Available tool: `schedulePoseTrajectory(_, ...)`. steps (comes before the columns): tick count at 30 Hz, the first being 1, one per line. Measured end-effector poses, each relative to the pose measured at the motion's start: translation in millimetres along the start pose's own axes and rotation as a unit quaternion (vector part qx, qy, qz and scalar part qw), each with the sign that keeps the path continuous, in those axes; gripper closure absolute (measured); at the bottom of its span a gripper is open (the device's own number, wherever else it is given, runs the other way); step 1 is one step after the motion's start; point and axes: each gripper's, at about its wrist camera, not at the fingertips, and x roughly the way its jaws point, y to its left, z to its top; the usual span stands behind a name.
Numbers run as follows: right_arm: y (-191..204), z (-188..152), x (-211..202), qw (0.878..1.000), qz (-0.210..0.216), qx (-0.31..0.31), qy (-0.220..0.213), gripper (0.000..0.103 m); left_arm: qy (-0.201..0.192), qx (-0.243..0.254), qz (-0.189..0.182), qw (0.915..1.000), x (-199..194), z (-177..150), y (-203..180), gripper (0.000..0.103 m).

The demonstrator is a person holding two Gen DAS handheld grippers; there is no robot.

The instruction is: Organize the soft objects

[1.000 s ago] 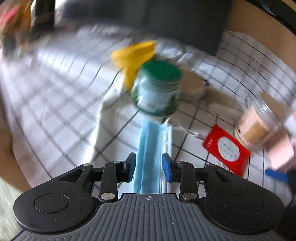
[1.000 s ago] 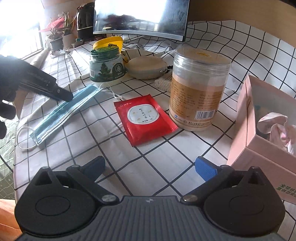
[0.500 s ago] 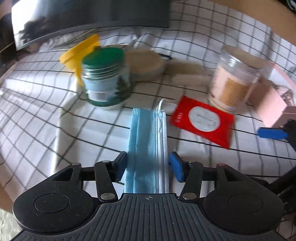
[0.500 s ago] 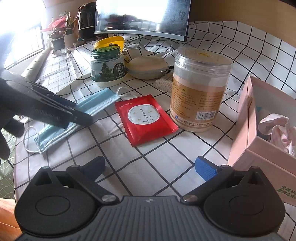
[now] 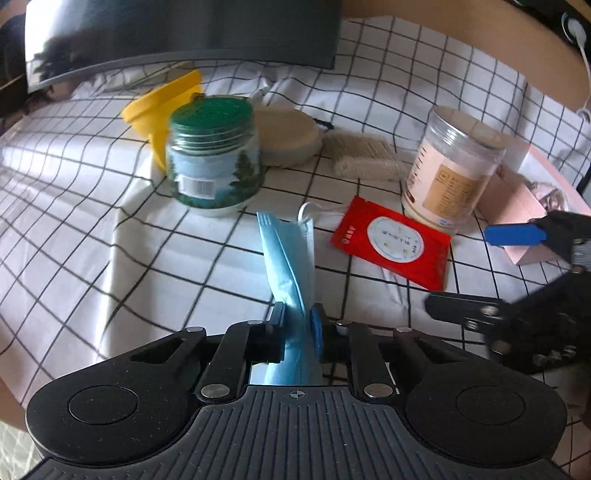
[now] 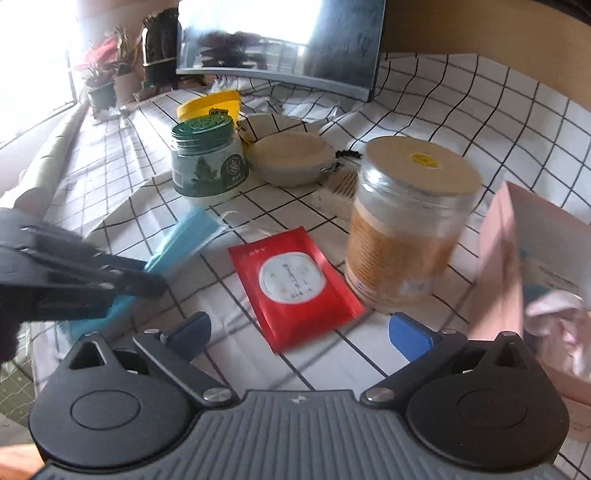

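1. White cloth with a black grid [image 5: 92,236] covers the bench, rumpled into soft folds toward the back, where a dark curved monitor [image 5: 184,29] stands; potted plants [image 6: 99,77] sit by a bright window.
2. Taking the green-lidded jar [image 5: 212,162] as landmark: a glossy round jar with a ribbed lid and a pine-tree label. Behind it lies a yellow plastic funnel [image 5: 162,107]; just right of it a beige oval pouch [image 5: 288,136], then a bundle of cotton swabs [image 5: 364,157].
3. Further right stands a clear plastic canister [image 5: 448,177] with a tan label, and beyond it an open pink cardboard box [image 6: 517,266] with pale fabric inside.
4. In front of the jar, a flat red foil packet [image 5: 391,245] with a white round sticker lies on the cloth.
5. Between jar and packet, the pleated blue face mask [image 5: 291,266] stands on edge, its white ear loop trailing.
6. The left hand-held gripper [image 5: 297,326] has just been closing and is clenched on the mask's near end.
7. The right hand-held gripper [image 6: 299,328] is released, jaws wide above the packet.
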Motion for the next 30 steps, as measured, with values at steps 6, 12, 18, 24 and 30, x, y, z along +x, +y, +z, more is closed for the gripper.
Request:
schedulePoseTrajectory(6,15.4,15.2,29.0,0.997,-0.013,0.061,0.046,0.000,-0.011,-0.044,-0.018,0.9988,-21.0,13.5,39.5,0.091)
schedulePoseTrajectory(12,46.4,44.8,18.3,0.999,0.047,0.016,0.014,0.001,-0.033,-0.097,-0.031,0.9942,-32.8,22.4,82.1,0.091)
schedulePoseTrajectory(18,46.2,61.1,40.5,0.999,-0.020,-0.035,0.026,0.009,-0.011,-0.114,-0.075,0.9906,-24.8,13.6,89.1,0.091)
schedulePoseTrajectory(24,39.5,50.2,32.6,0.999,-0.029,-0.016,0.040,0.010,0.008,-0.121,-0.086,0.9889,-20.1,3.5,78.2,0.091)
schedulePoseTrajectory(30,35.1,12.0,19.4,0.996,-0.050,-0.041,0.055,0.010,0.023,-0.043,-0.005,0.9988,-15.0,3.6,39.6,0.084)
